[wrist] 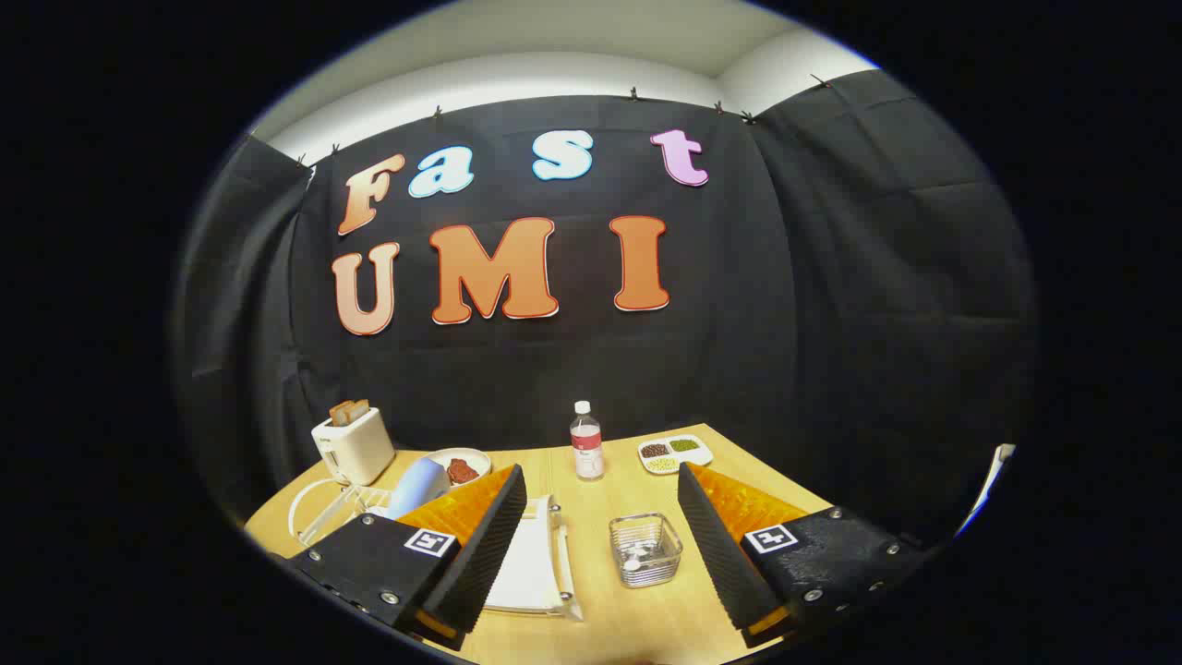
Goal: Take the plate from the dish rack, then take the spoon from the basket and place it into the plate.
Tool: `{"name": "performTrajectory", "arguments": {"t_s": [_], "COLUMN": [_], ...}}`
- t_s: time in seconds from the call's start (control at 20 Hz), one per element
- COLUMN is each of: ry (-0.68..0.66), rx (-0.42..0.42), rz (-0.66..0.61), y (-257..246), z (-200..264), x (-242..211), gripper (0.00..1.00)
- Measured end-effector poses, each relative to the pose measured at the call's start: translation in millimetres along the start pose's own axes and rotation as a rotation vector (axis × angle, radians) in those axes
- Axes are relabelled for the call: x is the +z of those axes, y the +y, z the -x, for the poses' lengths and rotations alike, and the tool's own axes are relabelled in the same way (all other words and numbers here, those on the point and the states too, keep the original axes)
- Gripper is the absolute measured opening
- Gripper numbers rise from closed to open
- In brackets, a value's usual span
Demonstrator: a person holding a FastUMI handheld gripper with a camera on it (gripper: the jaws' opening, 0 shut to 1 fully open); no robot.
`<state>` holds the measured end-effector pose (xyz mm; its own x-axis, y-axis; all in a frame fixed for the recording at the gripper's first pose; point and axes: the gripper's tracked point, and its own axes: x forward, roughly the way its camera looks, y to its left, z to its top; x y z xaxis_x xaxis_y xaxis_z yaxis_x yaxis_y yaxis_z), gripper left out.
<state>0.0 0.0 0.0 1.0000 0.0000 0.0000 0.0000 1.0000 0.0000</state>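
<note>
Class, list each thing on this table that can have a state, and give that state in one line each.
gripper: open, holding nothing, above the table
bottle: upright, capped
toaster: bread standing up out of its slots
basket: upright, spoon lying inside
dish rack: holding a white plate

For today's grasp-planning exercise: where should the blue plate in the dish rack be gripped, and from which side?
Probably grip the blue plate by its upper rim, coming from above: it stands on edge in the dish rack, so only the rim is free. The gripper's open jaws hold nothing.
</note>
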Motion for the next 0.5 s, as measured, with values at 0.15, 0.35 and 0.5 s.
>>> {"name": "performTrajectory", "arguments": {"t_s": [0.15, 0.35, 0.5], "ry": [0.014, 0.025, 0.031], "rx": [-0.028, -0.008, -0.005], "rz": [0.020, 0.024, 0.062], "y": [13, 39, 51], "z": [10, 20, 24], "x": [2, 4, 4], "gripper": [0.98, 0.98, 0.98]}}
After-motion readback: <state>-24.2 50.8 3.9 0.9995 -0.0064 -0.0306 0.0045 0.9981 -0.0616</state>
